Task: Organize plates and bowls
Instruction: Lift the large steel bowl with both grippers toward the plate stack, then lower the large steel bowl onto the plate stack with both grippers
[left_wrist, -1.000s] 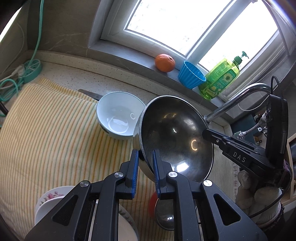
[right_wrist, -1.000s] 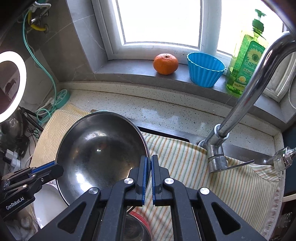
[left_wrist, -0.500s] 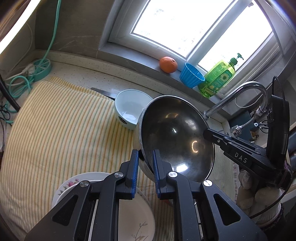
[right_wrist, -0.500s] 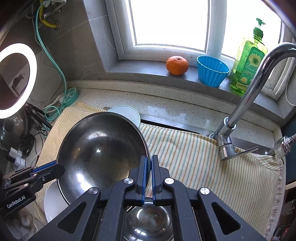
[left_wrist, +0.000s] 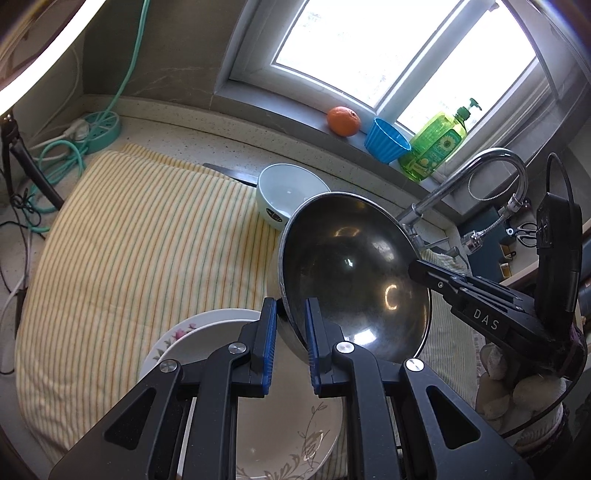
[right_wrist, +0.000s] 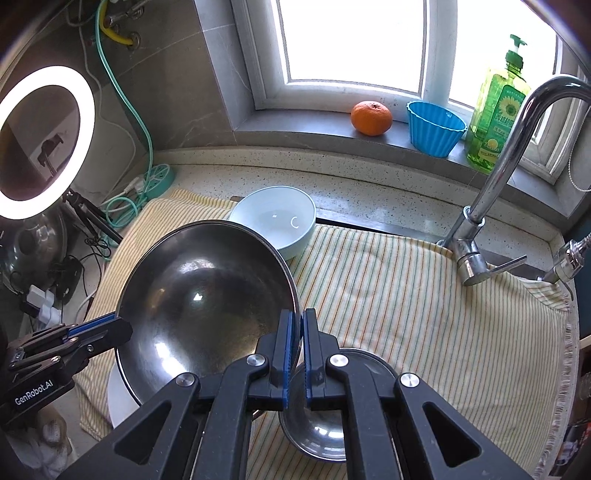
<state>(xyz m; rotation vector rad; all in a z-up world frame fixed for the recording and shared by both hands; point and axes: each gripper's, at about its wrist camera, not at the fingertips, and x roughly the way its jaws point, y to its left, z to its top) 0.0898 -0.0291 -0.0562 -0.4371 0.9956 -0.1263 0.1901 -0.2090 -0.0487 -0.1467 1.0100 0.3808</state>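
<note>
We hold the steel bowl (left_wrist: 354, 273) in the air over the striped cloth (left_wrist: 140, 240) on the bench, tilted, its open face turned up toward both cameras. The left gripper (left_wrist: 289, 343) has its jaws narrow on the near rim; the right gripper (right_wrist: 297, 354) pinches the opposite rim, jaws almost together. The round bowl has no long axis. Only the left view shows the flowered plates (left_wrist: 207, 332) below the bowl; only the right view shows a small steel bowl (right_wrist: 332, 421) under it and the ring light (right_wrist: 44, 142). Since a second ago, the pale bowl (left_wrist: 288, 195) has receded and more of the plates has come into sight.
</note>
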